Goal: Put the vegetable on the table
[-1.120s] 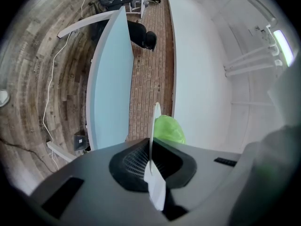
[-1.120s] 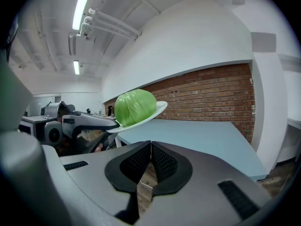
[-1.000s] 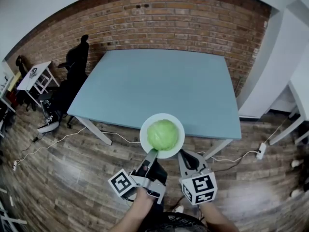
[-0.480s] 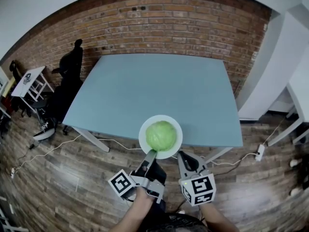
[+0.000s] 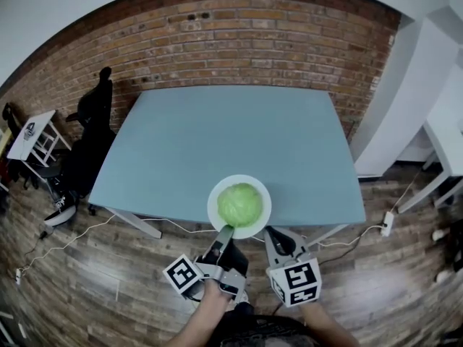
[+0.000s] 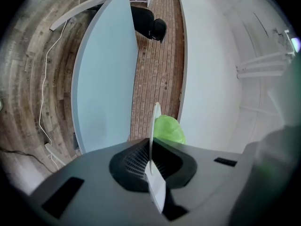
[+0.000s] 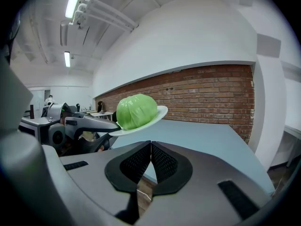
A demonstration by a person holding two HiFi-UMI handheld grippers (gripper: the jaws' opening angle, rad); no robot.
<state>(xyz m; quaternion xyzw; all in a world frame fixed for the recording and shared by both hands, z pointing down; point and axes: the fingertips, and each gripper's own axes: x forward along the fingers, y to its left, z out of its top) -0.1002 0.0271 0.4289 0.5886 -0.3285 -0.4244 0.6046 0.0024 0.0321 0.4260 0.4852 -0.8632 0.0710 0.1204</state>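
Left fingers: your left gripper (image 6: 150, 149) is pinched almost closed on the near rim of the white plate (image 5: 214, 195). The rim runs edge-on between the jaws.
Right fingers: your right gripper (image 7: 150, 149) has its jaws pressed together with nothing between them. It is just beside the left one and short of the plate.
Direction of the load: the plate reaches straight ahead from your left jaws, away from you and toward the blue table (image 5: 231, 136).
Vegetable's place: the cabbage (image 5: 239, 204) sits in the middle of the plate, beyond the fingertips. From the head view it is over the table's near edge. From the right gripper view the plate looks carried in the air, its far rim tipped slightly up.
Nearer hand: the left has the load; the right is free.
Vegetable's look: a whole, round, pale green head with smooth, tight leaves, filling most of the plate.
Coming move: probably forward and down, keeping the plate level so the round head does not roll.
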